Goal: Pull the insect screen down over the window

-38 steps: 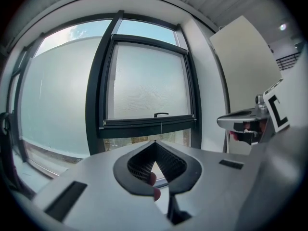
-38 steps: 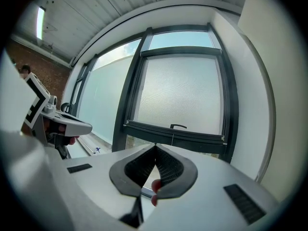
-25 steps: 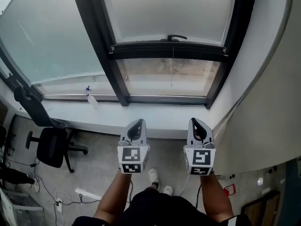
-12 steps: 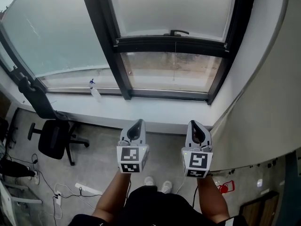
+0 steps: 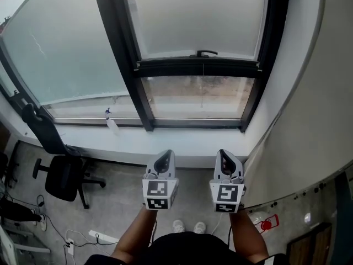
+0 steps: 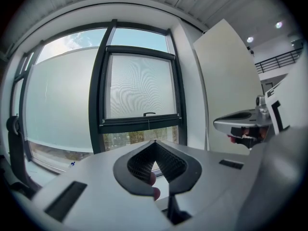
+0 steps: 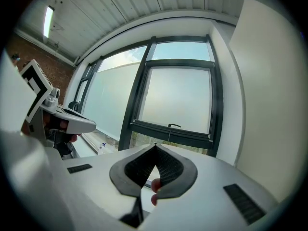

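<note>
Two small shifts show in the head view, and neither brings me to the window [image 5: 118, 54] yet. My left gripper [image 5: 164, 156] and right gripper [image 5: 224, 154] now sit lower in the picture and closer together than a second ago. Both are held out above the floor [image 5: 110, 203], short of the window sill [image 5: 182, 139]. Their jaws are pressed together with nothing in them, as before. The insect screen [image 5: 198, 15] has not moved. Its dark bottom bar [image 5: 198, 68], with the small handle [image 5: 204, 53] on top, hangs above the lower frame as it did. Below the bar a strip of bare glass [image 5: 171, 95], with a thin cord [image 5: 202, 90] down its middle, is still uncovered.

In the left gripper view, the left gripper [image 6: 155, 144] comes to a closed point, empty, just under the bottom bar [image 6: 142, 122]. The insect screen [image 6: 139, 85] shows its rippled weave above that bar.

In the right gripper view, the right gripper [image 7: 155, 147] is likewise closed on nothing. The handle [image 7: 174, 125] sits above and beyond its tip, well apart from it.

I judge that the last stretch of the pull has not begun. I have only lined myself up in front of the pane. I must still step in, open one pair of jaws and take the handle or the cord before the bar can go down to the frame.
</note>
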`<move>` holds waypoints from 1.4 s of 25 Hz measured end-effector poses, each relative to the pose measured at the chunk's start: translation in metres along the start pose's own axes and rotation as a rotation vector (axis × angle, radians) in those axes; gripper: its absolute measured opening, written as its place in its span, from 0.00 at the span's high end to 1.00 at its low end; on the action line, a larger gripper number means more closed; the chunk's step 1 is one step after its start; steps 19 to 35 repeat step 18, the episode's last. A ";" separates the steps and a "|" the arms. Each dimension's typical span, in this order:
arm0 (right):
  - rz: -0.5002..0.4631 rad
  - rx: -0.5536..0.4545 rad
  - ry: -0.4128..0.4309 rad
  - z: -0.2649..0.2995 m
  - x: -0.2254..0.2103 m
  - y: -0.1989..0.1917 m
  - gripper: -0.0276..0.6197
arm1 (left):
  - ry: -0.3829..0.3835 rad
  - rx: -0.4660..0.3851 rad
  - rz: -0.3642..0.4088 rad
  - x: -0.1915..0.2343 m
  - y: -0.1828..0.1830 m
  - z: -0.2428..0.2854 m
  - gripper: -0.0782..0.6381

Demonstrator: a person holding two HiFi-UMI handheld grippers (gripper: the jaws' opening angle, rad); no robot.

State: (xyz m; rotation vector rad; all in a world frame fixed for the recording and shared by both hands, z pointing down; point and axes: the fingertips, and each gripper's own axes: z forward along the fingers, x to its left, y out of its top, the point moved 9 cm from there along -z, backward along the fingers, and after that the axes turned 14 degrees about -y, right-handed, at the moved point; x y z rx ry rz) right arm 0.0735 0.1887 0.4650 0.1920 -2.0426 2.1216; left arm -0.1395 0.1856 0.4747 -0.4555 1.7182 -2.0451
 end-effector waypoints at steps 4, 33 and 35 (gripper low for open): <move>-0.002 -0.008 0.011 -0.001 0.013 0.004 0.95 | 0.002 -0.008 -0.010 0.007 -0.002 -0.005 0.89; -0.004 -0.017 -0.081 0.012 0.009 0.015 0.95 | -0.005 -0.027 -0.011 0.031 0.000 -0.012 0.89; -0.004 -0.017 -0.081 0.012 0.009 0.015 0.95 | -0.005 -0.027 -0.011 0.031 0.000 -0.012 0.89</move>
